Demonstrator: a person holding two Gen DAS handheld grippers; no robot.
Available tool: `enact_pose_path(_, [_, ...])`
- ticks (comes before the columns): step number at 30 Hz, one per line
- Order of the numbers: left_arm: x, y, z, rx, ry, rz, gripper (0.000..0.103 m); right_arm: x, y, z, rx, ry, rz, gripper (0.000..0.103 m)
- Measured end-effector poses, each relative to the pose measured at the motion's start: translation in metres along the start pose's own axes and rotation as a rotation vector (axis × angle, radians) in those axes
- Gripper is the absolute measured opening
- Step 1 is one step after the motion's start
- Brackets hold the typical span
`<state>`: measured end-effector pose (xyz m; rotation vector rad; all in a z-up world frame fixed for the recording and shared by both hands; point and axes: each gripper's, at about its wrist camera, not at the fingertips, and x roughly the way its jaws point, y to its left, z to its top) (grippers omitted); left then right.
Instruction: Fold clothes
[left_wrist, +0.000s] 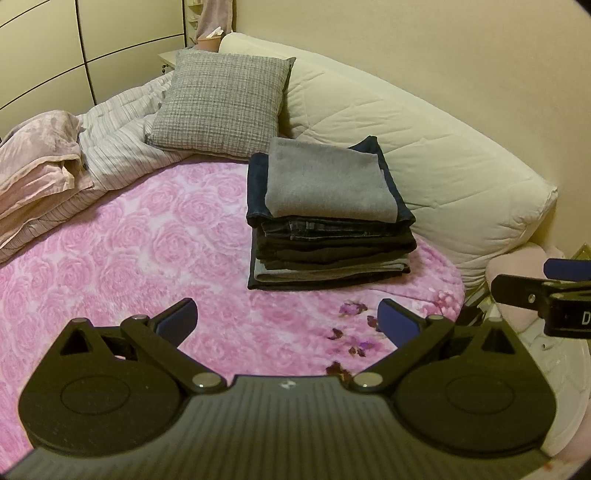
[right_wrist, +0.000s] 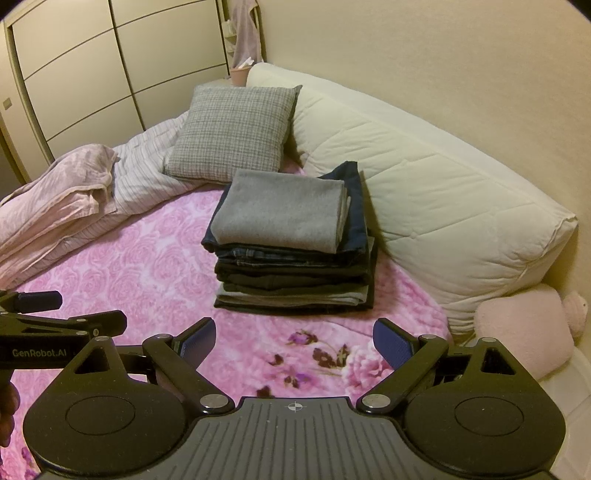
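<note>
1. On the pink rose-print blanket (left_wrist: 110, 258) ahead of you sits a stack of folded clothes (left_wrist: 328, 240), squared up and well apart from both tools.
2. Your left gripper (left_wrist: 288, 325) hovers over bare blanket short of the stack, its blue-padded fingers (left_wrist: 177, 321) spread wide with nothing between them.
3. Your right gripper (right_wrist: 293, 339) is just as wide apart and empty, also short of the stack; its tip shows at the right edge of the left wrist view.
4. A folded grey garment (right_wrist: 280, 214) lies on top of the stack, with dark blue jeans (right_wrist: 354, 206) directly under it and darker layers below.
5. Behind the stack a grey checked cushion (left_wrist: 221, 103) leans against a long cream bolster (left_wrist: 424, 162), which runs just beside the stack's far side.
6. A crumpled pale pink blanket (right_wrist: 55, 199) and striped duvet (right_wrist: 144, 173) lie bunched at the far left.
7. A pink plush toy (right_wrist: 524, 332) rests by the bolster's near end.
</note>
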<state>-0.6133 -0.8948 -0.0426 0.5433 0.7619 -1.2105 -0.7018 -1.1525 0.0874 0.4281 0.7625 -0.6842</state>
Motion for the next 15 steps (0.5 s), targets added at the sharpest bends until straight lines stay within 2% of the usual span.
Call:
enact_pose_path(9, [-0.0030,-0.0020,0.0006,0.003,-0.008,-0.002,0.102,-0.0013,-0.0009,0.0017,0.001,-0.001,0.001,0.089])
enact_pose_path(15, [-0.0082,-0.0046,0.0000,0.007,-0.044,0.000,0.102,-0.0018,-0.0023,0.0028,0.001,-0.002,0.002,0.089])
